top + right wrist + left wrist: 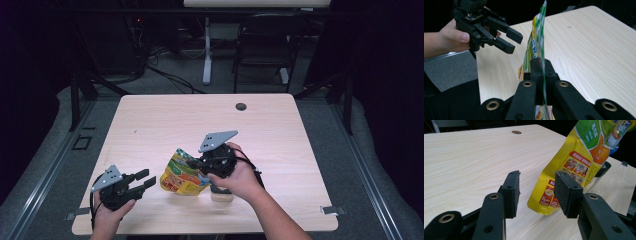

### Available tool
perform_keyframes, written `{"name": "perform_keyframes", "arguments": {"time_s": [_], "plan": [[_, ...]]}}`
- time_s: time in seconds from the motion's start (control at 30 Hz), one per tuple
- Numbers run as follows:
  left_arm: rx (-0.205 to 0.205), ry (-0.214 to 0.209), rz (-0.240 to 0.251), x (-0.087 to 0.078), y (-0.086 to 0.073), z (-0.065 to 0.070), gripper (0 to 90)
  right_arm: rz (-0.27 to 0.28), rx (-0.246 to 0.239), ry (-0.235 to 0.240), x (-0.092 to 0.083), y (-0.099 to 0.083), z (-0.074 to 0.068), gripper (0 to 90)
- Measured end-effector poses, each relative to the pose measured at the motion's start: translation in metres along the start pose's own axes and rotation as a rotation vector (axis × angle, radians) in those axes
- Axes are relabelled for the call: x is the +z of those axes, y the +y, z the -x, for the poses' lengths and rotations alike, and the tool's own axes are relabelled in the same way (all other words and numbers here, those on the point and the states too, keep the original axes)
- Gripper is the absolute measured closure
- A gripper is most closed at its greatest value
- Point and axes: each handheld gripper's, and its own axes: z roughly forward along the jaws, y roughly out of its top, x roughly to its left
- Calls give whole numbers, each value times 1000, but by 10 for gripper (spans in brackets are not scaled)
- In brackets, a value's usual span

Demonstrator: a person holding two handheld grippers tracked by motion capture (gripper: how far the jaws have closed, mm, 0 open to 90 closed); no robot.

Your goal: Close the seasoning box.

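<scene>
A pale wooden table (with a round cable hole near its far edge) stands on grey carpet. Behind it, a dark chair and a white desk leg sit among black surroundings.

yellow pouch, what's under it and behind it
The yellow pouch rests its bottom on the wooden table, its top edge pinched by the right gripper. Behind it lies a dark-topped, pale object, largely covered by the right hand; I cannot tell what it is.
</scene>
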Motion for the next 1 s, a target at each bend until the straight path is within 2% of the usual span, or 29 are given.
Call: {"name": "perform_keyframes", "arguments": {"time_s": [0.13, 0.6, 1.0], "plan": [[-2, 0, -3, 1, 0, 1, 563, -24, -7, -3, 1, 0, 0, 900], [-2, 1, -4, 0, -1, 0, 557, -24, 3, 16, 14, 6, 0, 900], [-5, 8, 2, -1, -1, -2, 554, -63, -8, 20, 27, 18, -8, 900]]}}
